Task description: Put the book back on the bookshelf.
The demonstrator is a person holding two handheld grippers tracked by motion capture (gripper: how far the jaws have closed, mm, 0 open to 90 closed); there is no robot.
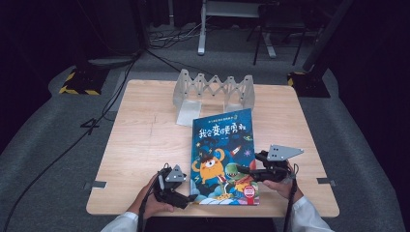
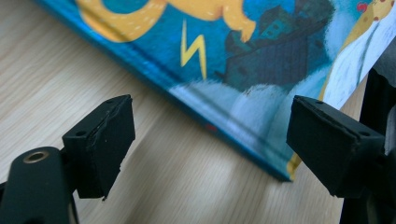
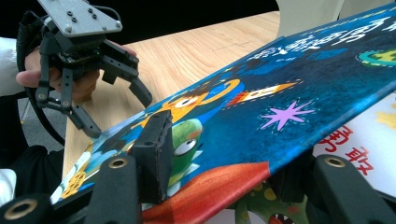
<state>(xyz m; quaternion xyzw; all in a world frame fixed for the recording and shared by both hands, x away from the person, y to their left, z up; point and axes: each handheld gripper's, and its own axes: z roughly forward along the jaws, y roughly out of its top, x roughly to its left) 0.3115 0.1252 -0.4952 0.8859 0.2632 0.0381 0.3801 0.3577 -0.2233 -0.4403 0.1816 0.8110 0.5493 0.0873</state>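
While the book [image 1: 223, 157] lies on the near half of the table [image 1: 145, 140], in front of a grey folding rack [image 1: 215, 91], the right gripper [image 1: 247, 170] has its jaws closed on the front cover at the book's right edge, one jaw above and one beneath, the cover raised off the page below. The left gripper [image 1: 189, 198] sits at the book's near left corner, jaws wide apart and holding nothing.

Light wooden table [image 1: 145, 140] in the middle of the frame, on grey carpet floor [image 1: 43, 159]. Dark surroundings at the left and right edges. Black cables [image 1: 121, 82] across the floor at upper left. White frame legs [image 1: 202, 29] and dark stand legs [image 1: 263, 43] at the top. Yellow-black striped base [image 1: 77, 83] at upper left.
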